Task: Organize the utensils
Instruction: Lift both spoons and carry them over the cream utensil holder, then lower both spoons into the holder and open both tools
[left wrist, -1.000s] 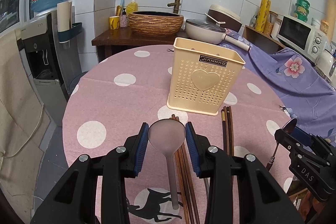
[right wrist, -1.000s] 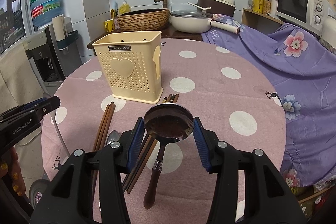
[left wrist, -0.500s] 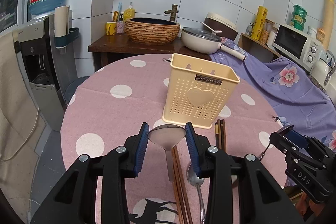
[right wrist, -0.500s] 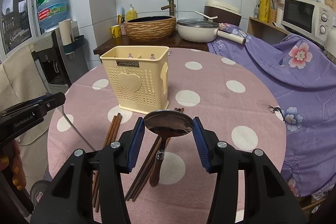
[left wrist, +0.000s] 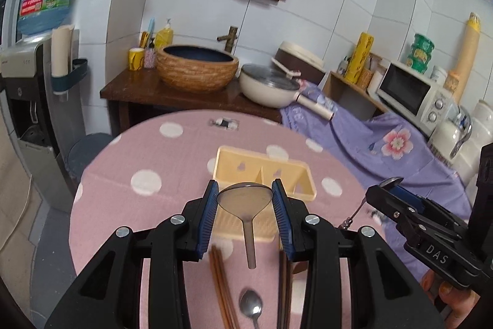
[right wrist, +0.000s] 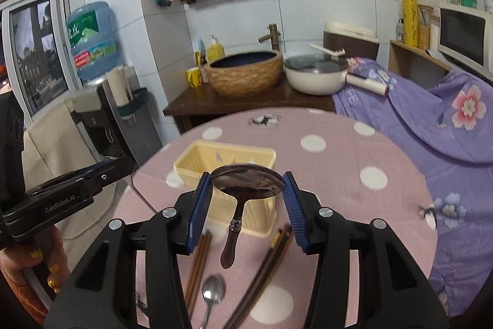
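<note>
While both grippers hang above the cream holder (left wrist: 303, 174), left gripper (left wrist: 245, 199) clamps a grey spoon (left wrist: 245, 199), right gripper (right wrist: 247, 187) a dark ladle (right wrist: 248, 181); next, lower handles toward twelve o'clock compartments.

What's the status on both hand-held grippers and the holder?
Left hand-held gripper shut on pale ladle. Right hand-held gripper shut on dark ladle. Both above the cream holder, compartments open. Chopsticks and small spoon lying on table.
</note>
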The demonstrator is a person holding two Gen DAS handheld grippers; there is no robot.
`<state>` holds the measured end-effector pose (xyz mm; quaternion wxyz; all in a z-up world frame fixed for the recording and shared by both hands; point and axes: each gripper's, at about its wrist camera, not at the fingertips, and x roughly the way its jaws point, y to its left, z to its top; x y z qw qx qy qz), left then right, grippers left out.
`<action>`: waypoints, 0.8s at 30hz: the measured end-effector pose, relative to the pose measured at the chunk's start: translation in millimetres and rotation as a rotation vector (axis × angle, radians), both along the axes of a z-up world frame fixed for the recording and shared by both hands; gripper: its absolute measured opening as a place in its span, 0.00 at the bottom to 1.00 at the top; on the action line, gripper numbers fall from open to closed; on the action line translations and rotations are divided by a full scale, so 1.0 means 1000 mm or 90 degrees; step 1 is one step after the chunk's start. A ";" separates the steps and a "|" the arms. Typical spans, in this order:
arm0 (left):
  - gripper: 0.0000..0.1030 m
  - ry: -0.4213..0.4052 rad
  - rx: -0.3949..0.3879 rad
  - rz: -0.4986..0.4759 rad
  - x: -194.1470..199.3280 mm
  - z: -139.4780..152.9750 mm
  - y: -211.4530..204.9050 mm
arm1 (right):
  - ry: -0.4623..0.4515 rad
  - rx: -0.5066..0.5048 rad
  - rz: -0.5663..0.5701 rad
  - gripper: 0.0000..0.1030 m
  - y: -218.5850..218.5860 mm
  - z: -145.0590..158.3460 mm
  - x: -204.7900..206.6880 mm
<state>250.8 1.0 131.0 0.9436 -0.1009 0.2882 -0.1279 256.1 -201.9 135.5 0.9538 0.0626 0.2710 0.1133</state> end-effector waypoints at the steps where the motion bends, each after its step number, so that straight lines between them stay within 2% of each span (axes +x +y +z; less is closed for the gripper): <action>1: 0.34 -0.012 -0.006 0.003 0.006 0.012 0.001 | -0.012 0.003 -0.002 0.46 -0.001 0.010 0.004; 6: 0.34 -0.069 -0.013 0.034 0.032 0.054 0.001 | -0.070 0.013 -0.023 0.46 -0.003 0.057 0.033; 9: 0.34 -0.072 -0.003 0.047 0.052 0.058 -0.003 | -0.084 0.005 -0.038 0.46 -0.001 0.064 0.053; 11: 0.34 -0.068 0.011 0.063 0.064 0.051 -0.006 | -0.076 -0.001 -0.041 0.46 0.002 0.058 0.064; 16: 0.34 -0.005 0.012 0.062 0.087 0.012 -0.010 | -0.050 -0.019 -0.044 0.46 0.008 0.020 0.082; 24: 0.34 0.043 0.044 0.045 0.092 -0.035 -0.022 | -0.002 -0.039 -0.025 0.46 0.017 -0.035 0.089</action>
